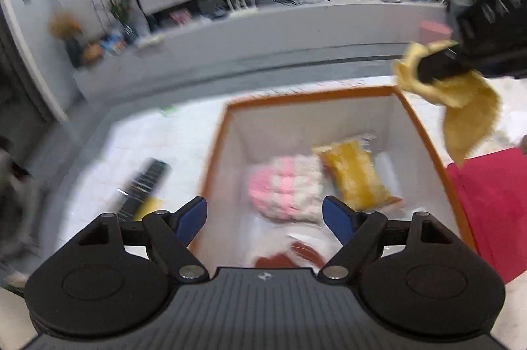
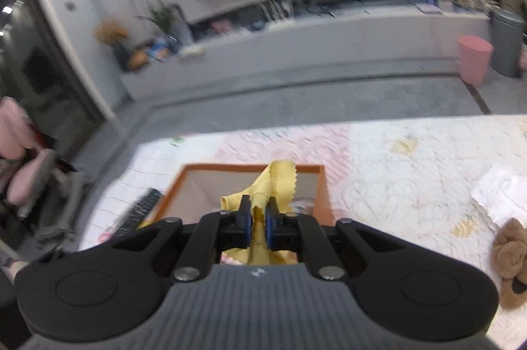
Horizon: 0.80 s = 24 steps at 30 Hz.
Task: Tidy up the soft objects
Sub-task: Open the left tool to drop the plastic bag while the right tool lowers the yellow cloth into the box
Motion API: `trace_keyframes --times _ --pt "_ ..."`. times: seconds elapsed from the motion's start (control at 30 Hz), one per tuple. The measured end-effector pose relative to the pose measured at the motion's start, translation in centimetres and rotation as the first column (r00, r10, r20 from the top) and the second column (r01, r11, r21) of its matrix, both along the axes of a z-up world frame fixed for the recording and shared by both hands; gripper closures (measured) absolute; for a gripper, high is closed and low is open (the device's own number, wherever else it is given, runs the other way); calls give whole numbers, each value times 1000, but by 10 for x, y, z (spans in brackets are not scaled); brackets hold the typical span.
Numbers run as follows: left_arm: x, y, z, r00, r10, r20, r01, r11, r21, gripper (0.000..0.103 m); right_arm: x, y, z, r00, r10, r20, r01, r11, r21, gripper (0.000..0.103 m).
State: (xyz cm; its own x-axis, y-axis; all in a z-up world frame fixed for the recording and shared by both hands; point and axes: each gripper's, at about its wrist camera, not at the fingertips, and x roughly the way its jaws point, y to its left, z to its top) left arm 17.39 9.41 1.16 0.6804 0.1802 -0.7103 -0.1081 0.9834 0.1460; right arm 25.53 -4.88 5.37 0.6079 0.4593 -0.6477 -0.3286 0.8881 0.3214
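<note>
Yellow cloth, thin and pinked at the edge, pinched between the blue pads of the right tongs, which are closed down tight on it with only the fabric between them. Seen from the left wrist, hangs limp from those tongs just at the far right corner of the orange-rimmed box, its long tail drooping outside the rim, toward the red cloth beside the box. Seen from the right wrist, lines up ahead with the box opening, folds standing up past the fingertips. So: box lying forward and to the left of the held cloth, a short way inward over the rim probably all that the drop needs. Left tongs spread wide and holding nothing, poised above the near edge of the box and pointing down into it. Already inside: a pink-and-white knitted bundle, a yellow packet touching it on the right, and something white and rust-red at the near wall, too blurred to name. Box resting on a pale quilted bed cover, not a table. Still outside: a brown plush toy far right on the cover, nearer the right hand. Dark remote lying left of the box.
</note>
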Motion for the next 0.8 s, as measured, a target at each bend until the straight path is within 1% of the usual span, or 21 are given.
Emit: trace_keyframes --times 0.07,0.1,0.13,0.2,0.27,0.33,0.4,0.47,0.53,0.6,0.67,0.7,0.77,0.8 --pt "7 13 -15 999 -48 -17 46 992 -116 9 9 9 -4 1000 21 -15 -20 1000 22 97" --pt "11 18 -21 998 -62 -30 56 987 -153 11 14 16 -8 999 32 -21 -32 999 15 97" --pt "15 22 -25 997 -68 -46 59 983 -175 12 19 24 -13 999 41 -25 -41 999 -15 97" --pt "17 27 -28 997 -62 -55 52 984 -172 12 31 42 -26 998 55 -44 -59 993 -101 97" --pt "20 34 -30 997 -50 -52 40 985 -167 12 43 58 -40 996 71 -62 -81 977 -195 97" --pt "19 41 -33 998 -52 -39 44 982 -184 12 51 75 -54 993 101 -62 -116 942 -316 97" --pt "16 44 -32 997 -67 -38 58 976 -211 12 56 91 -70 985 154 -73 -171 887 -429 97" --pt "9 45 -31 995 -97 -37 87 973 -213 12 61 104 -87 978 175 -109 -206 814 -543 97" --pt "8 41 -33 991 -130 -38 121 974 -191 12 64 114 -104 977 164 -135 -212 718 -663 98" --pt "10 37 -35 991 -129 -46 119 977 -178 12 64 122 -112 970 197 -143 -237 642 -729 98" --pt "12 36 -35 990 -128 -55 116 976 -184 12 65 131 -120 965 204 -168 -257 580 -773 98" --pt "12 37 -35 990 -131 -54 119 975 -189 12 66 135 -125 958 211 -193 -280 548 -788 97" --pt "10 39 -34 989 -137 -48 124 970 -208 12 67 144 -135 949 230 -216 -302 464 -833 94" --pt "9 40 -34 990 -136 -45 123 969 -214 12 68 148 -139 948 232 -219 -302 431 -850 89"
